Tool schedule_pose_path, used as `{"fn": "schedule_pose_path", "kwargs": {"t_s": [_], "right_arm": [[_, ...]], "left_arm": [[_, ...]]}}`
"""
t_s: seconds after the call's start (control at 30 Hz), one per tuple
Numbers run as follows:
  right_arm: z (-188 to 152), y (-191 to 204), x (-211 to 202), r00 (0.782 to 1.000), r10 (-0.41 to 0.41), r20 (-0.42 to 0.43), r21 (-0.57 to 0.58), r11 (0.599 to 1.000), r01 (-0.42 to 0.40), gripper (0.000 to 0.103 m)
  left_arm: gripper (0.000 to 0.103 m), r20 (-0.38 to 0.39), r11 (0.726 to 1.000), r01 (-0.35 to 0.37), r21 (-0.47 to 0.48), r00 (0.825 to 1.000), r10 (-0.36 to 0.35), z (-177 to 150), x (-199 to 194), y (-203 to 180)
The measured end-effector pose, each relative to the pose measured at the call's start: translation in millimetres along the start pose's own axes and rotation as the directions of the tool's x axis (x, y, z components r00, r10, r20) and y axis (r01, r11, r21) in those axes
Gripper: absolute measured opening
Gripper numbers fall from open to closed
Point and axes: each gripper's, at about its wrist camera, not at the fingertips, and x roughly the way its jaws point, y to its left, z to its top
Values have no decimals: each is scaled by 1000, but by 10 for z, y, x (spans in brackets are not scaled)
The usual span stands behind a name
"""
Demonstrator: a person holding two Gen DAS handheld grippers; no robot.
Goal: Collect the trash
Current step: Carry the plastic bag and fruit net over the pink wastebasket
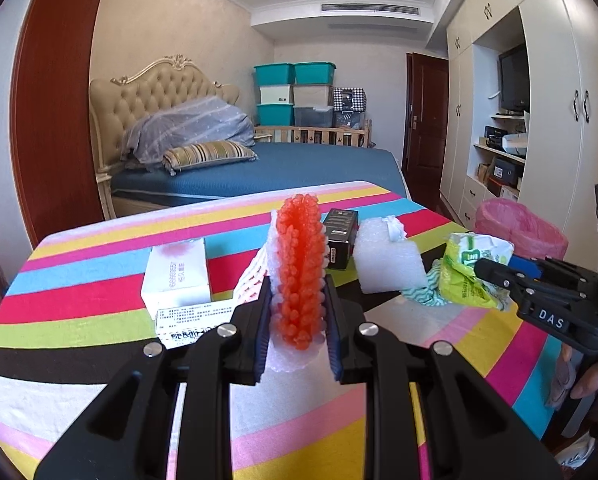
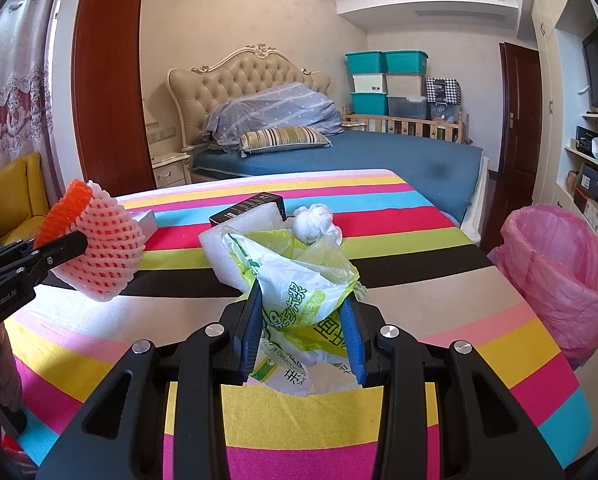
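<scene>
Crumpled green-white wrapper point(image 2: 299, 312) between blue pads point(image 2: 251, 332)

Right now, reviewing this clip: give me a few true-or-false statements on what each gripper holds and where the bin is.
1. The left gripper is shut on the orange foam fruit net. True.
2. The right gripper is open with nothing in it. False: it is shut on the green plastic bag.
3. The pink-lined bin stands beyond the table's right edge. True.
4. The white foam block is already in the bin. False: it lies on the striped tablecloth.
</scene>
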Motion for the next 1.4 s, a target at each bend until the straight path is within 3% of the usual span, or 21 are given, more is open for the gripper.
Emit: {"fn": "schedule_pose_path", "kwargs": {"t_s": [0.7, 0.87, 1.23, 1.4], "right_arm": [[-26, -114, -161, 994, 78, 80, 33, 996, -81, 35], [-50, -234, -279, 993, 65, 102, 37, 997, -69, 35], [-50, -630, -481, 992, -18, 122, 61, 998, 10, 35], [-60, -860, -606, 988, -64, 138, 71, 996, 54, 35]], "left_arm": [[23, 25, 995, -31, 93, 999, 29, -34, -52, -212], [23, -8, 997, 34, 66, 999, -33, -35, -38, -323], [23, -13, 978, 133, 159, 991, -132, 145, 36, -889], [23, -33, 957, 209, 200, 978, -206, 272, 137, -1238]]}}
